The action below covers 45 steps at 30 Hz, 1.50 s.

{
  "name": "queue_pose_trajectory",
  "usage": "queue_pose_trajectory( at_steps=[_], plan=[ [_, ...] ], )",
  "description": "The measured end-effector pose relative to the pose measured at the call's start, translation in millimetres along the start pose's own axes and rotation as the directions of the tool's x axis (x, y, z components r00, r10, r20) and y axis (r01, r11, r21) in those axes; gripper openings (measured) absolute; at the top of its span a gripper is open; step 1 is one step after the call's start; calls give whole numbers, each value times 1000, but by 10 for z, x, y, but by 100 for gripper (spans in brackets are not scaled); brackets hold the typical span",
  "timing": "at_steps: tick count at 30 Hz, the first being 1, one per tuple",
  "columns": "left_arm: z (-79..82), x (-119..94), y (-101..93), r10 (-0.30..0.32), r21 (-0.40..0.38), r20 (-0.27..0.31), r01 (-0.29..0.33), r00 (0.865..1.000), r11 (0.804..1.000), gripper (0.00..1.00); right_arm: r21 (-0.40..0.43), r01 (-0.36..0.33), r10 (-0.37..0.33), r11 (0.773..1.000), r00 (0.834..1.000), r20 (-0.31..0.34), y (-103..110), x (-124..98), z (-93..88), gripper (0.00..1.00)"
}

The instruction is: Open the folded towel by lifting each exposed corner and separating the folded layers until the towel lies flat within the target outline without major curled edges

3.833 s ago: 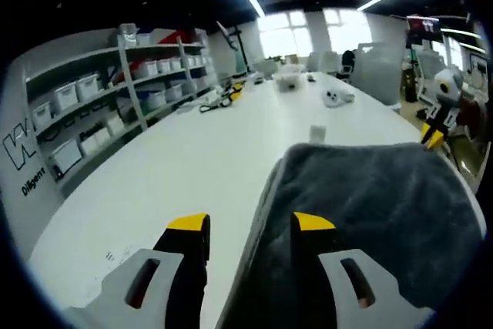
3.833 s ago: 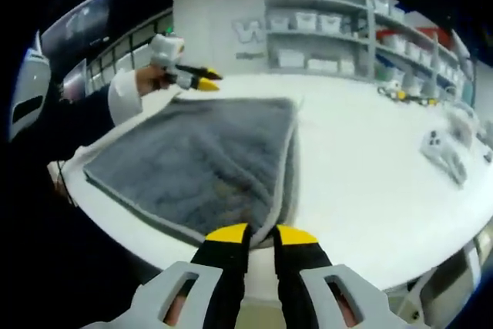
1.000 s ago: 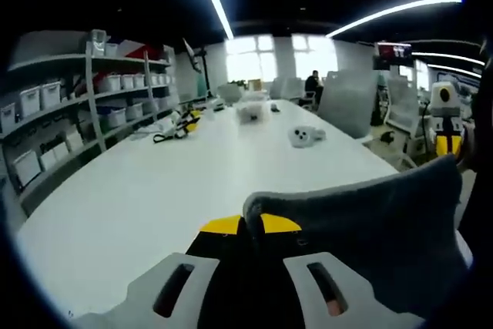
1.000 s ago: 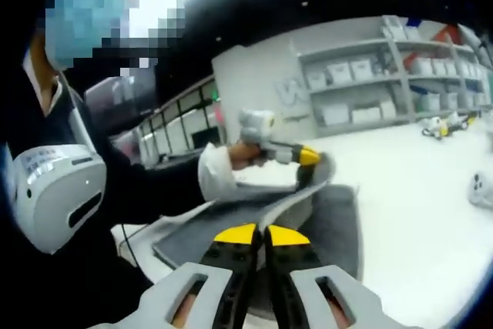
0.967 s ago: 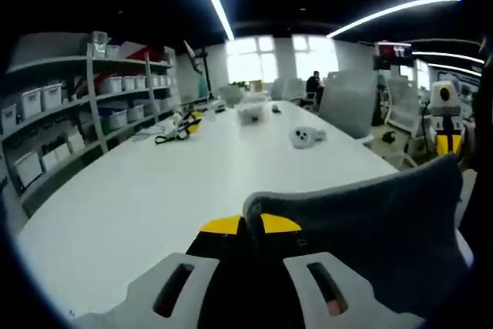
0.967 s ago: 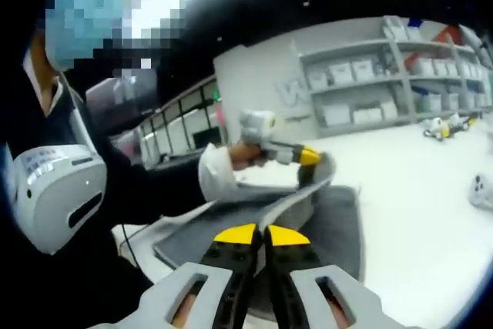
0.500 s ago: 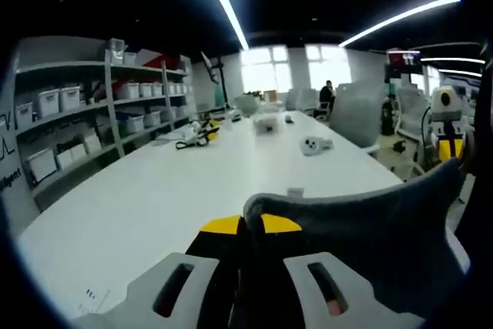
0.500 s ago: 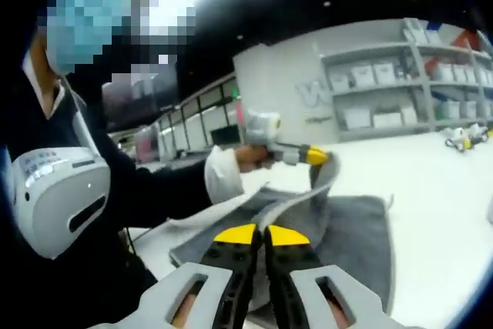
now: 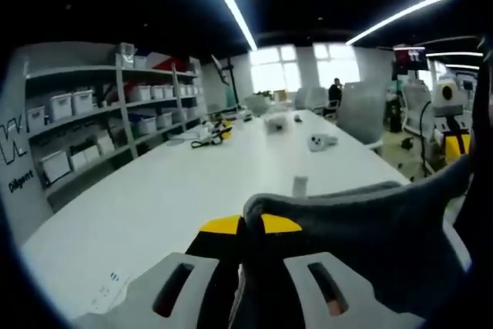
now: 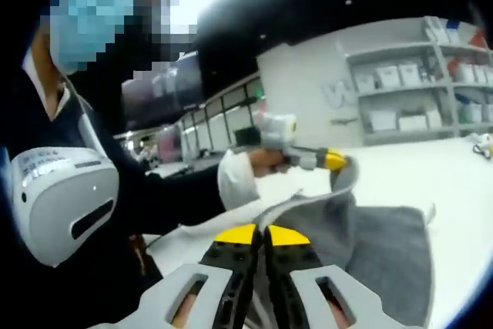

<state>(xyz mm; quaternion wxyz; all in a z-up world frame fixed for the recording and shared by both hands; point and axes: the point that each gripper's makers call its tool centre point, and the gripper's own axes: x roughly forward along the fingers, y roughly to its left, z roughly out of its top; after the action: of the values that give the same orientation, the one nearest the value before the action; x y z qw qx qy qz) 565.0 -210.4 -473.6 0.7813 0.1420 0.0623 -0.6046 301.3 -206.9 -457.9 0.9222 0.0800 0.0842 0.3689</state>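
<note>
Between the yellow tips of the left tool (image 9: 249, 225) a corner of the gray towel (image 9: 370, 244) is pinched, the jaws closed on the cloth with no gap showing; from there the fabric sags away to the right, held up off the white counter (image 9: 192, 190). The right tool (image 10: 256, 234) likewise has its yellow tips drawn together on an edge of the towel, which rises past them toward the other tool. My reading is that the unfolding step is under way: the top layer is held aloft at two corners while the lower layer lies flat on the counter. The next move probably calls for carrying both raised corners across and away from the fold, keeping the edge taut between the tools, then lowering the layer so it lands flat without curling; no target outline can be made out on the counter. The right gripper view gives what the left does not: the left tool from the side, gripped in the person's hand (image 10: 266, 161), the lifted layer arching between the two tools, and the flat part of the towel beneath. The left gripper view instead looks down the long counter to shelves (image 9: 100, 129) of bins and small objects lying far off.
</note>
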Motion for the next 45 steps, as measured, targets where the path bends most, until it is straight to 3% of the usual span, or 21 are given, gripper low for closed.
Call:
queue_pose_trajectory(
  at_steps=[13, 17, 19, 24, 26, 28, 45],
  plan=[
    [-37, -425, 116, 52, -17, 15, -51, 999, 999, 7, 7, -94, 94, 996, 995, -38, 278, 353, -67, 0],
    [-92, -568, 189, 91, -18, 7, -91, 996, 996, 7, 4, -121, 121, 993, 992, -43, 384, 456, -61, 0],
    [-126, -640, 200, 86, -49, 15, -85, 996, 995, 7, 2, -132, 131, 991, 990, -48, 427, 511, -64, 0],
    [-233, -761, 169, 89, -35, 1, -89, 996, 995, 7, 27, -159, 161, 987, 986, -55, 520, 611, -92, 0],
    [-232, -820, 150, 81, -67, 21, -80, 996, 995, 7, 30, -170, 171, 985, 983, -62, 562, 665, -104, 0],
    [-167, -889, 101, 57, -113, 82, -48, 995, 992, 7, 39, -190, 192, 981, 980, -59, 620, 723, -102, 0],
    [-343, -1381, 336, 168, -171, 98, -150, 981, 974, 7, 99, -295, 303, 950, 950, -80, 1003, 1149, -170, 0]
  ],
)
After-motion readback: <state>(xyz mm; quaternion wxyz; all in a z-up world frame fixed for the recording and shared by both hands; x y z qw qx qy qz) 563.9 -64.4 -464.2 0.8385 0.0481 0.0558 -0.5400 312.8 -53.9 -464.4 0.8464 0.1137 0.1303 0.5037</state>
